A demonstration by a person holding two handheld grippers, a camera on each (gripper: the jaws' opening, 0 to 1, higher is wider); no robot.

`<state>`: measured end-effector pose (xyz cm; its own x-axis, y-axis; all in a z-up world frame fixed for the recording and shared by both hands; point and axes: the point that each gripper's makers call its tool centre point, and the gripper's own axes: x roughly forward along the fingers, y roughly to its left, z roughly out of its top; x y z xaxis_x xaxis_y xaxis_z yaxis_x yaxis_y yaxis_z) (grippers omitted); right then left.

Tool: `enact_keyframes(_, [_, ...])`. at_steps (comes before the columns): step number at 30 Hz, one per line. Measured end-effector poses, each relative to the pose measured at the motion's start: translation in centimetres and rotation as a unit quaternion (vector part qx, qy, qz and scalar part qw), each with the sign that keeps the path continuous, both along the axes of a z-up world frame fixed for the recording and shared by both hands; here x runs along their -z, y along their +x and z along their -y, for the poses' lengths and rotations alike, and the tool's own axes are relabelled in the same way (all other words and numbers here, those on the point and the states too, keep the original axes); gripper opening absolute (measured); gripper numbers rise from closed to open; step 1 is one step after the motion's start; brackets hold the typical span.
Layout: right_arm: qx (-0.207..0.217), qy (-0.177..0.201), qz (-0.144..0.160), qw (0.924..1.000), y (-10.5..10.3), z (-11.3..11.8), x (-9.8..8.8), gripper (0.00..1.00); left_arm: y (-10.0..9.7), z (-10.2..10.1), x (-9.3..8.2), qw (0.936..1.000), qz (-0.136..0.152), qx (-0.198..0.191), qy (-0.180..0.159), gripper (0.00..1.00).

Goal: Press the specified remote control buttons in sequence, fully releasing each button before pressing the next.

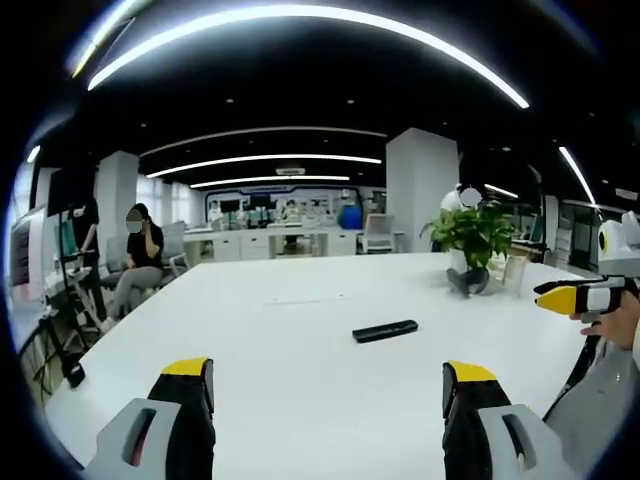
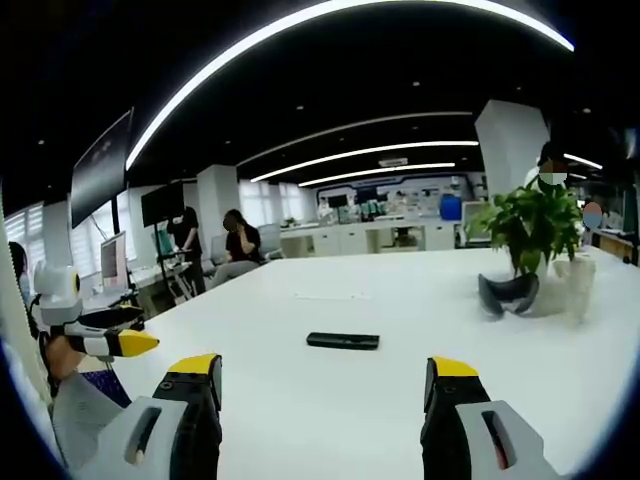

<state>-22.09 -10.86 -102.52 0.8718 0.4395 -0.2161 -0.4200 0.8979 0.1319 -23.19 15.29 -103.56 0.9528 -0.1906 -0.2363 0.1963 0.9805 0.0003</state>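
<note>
Remote control, just one and with no legible markings, lies on the white surface ahead of both wide-open, empty tools, left tool and right tool, one potted plant beyond.

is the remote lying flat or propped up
Lying flat: the remote rests along its full length on the white table, apart from both grippers. Which face is up, cannot tell.

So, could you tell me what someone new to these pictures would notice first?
Most likely the black remote control lying alone in the middle of the large white table, untouched. Next, the yellow-tipped left tongs and right tongs, both open and hovering short of it. Then the potted green plant at the table's far right side.
</note>
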Motion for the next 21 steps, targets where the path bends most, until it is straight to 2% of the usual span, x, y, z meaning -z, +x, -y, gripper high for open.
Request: enact_keyframes(21, [0.000,0.002,-0.002,1.0000,0.06,0.10,0.13,0.83,0.14,-0.19,0.10,0.9999,0.000,-0.001,-0.011,0.97])
